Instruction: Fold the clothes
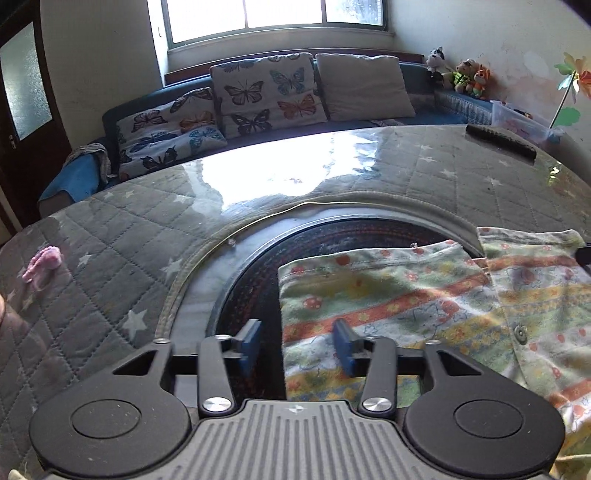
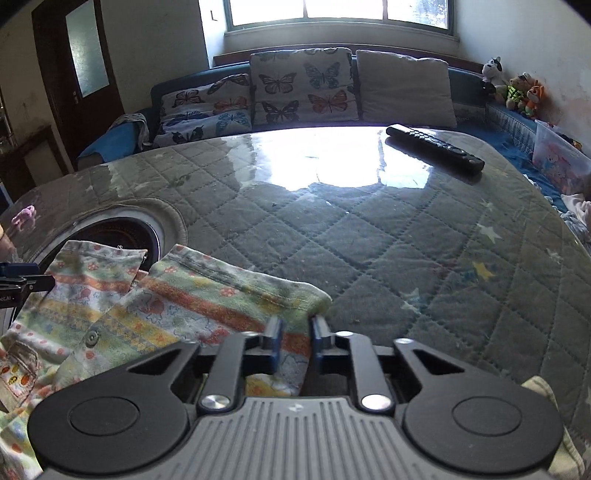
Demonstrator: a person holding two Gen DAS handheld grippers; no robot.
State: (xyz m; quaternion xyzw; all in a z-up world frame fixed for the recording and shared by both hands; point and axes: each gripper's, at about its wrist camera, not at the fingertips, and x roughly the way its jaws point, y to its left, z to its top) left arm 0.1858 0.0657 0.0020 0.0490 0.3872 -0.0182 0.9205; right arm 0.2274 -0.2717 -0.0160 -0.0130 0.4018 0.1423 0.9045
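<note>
1. Daylight from a wide window [image 2: 340, 11] falls on a sofa with butterfly cushions [image 2: 301, 86] at the far side of the room; nearer, a glass-topped desk [image 2: 369, 236] covers a grey quilted, star-printed cloth with a round opening at the left.
2. Garment [image 2: 207, 295]: a small child's piece in soft printed fabric, with orange, yellow and green bands, small red motifs and a button [image 2: 91, 336]. It lies flat on the near left part of the desk, partly over the round opening, its two hemmed ends pointing toward the far side.
3. Left gripper [image 1: 295, 345]: fingers spread wide and released, straddling the garment's left edge; one blue pad [image 1: 343, 343] sits over the cloth, the other over the dark opening. Nothing is gripped.
4. Right gripper [image 2: 294, 341]: fingers narrowed, with the garment's right edge lying between them; whether they pinch the cloth or merely flank it cannot be told.
5. Risk, left side: closing from this stance may catch only one layer or miss the edge, so the cloth would slide on the smooth glass instead of lifting.
6. Risk, right side: a shallow bite near the hem may slip free mid-fold, leaving a skewed crease.
7. Bystanders: a remote control [image 2: 436, 147] lies far right, well apart from the garment, and a small pink object [image 1: 42, 264] lies at the far left.
</note>
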